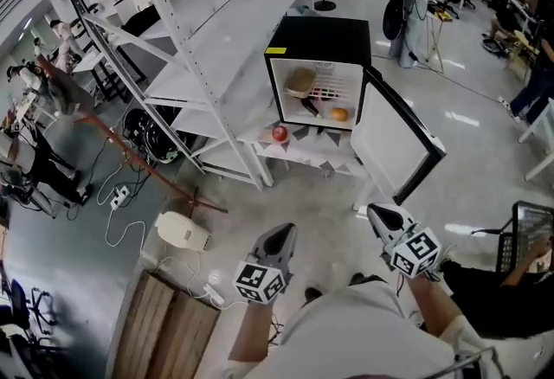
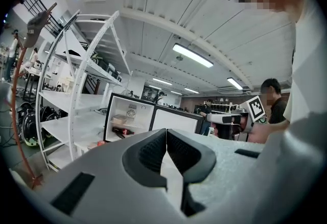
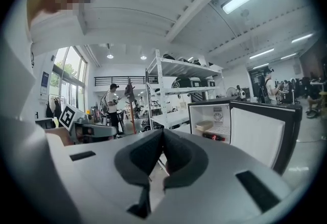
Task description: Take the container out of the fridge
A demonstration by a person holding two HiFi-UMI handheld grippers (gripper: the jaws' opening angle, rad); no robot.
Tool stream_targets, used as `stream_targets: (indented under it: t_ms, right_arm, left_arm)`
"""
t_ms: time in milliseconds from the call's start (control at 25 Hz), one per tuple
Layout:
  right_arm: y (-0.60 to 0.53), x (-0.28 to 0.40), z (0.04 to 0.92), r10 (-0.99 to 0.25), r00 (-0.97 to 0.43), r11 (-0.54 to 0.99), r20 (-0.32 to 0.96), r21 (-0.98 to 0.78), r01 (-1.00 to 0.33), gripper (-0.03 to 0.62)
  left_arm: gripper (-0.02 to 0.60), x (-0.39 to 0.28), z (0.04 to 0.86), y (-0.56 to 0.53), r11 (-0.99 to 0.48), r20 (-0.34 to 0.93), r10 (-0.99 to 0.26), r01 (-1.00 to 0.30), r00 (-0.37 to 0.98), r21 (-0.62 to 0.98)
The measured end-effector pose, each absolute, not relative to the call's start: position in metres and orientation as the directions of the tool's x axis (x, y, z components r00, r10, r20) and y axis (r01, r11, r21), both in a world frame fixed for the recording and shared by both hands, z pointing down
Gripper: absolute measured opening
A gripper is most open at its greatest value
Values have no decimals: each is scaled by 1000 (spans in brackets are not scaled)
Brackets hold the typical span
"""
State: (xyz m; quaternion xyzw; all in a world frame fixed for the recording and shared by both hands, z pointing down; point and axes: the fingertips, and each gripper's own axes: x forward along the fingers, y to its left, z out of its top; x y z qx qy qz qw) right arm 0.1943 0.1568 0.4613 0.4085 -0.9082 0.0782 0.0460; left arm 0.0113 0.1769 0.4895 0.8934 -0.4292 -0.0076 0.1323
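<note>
Fridge [image 1: 316, 40] open (container [image 1: 300, 81] inside), left gripper [image 1: 280, 235] and right gripper [image 1: 382, 215] closed, empty

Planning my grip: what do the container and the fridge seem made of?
Container: probably plastic, matte tan, too small to be sure. Fridge: black cabinet, likely painted metal, smooth and even; white lining looks like moulded plastic.

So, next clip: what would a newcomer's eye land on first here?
The small black fridge stands open mid-frame, door swung right, with a tan container on its upper shelf and an orange fruit lower right. A red apple sits outside on the white stand, front left. Both shut and empty, the left gripper and right gripper sit low, well short of it.
</note>
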Motion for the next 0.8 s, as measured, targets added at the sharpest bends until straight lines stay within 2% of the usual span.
stream_targets:
  t_ms: [440,800]
  right_arm:
    - [166,177,464,-760,-631,619,155,-126,-776,5]
    - [120,165,467,-761,-628,620,163,-104,-778,5]
  left_arm:
    - [5,-22,489,184,-598,86,-770,-762,632,248]
    - [5,-39,488,154,-567,92,-793,-785,602,249]
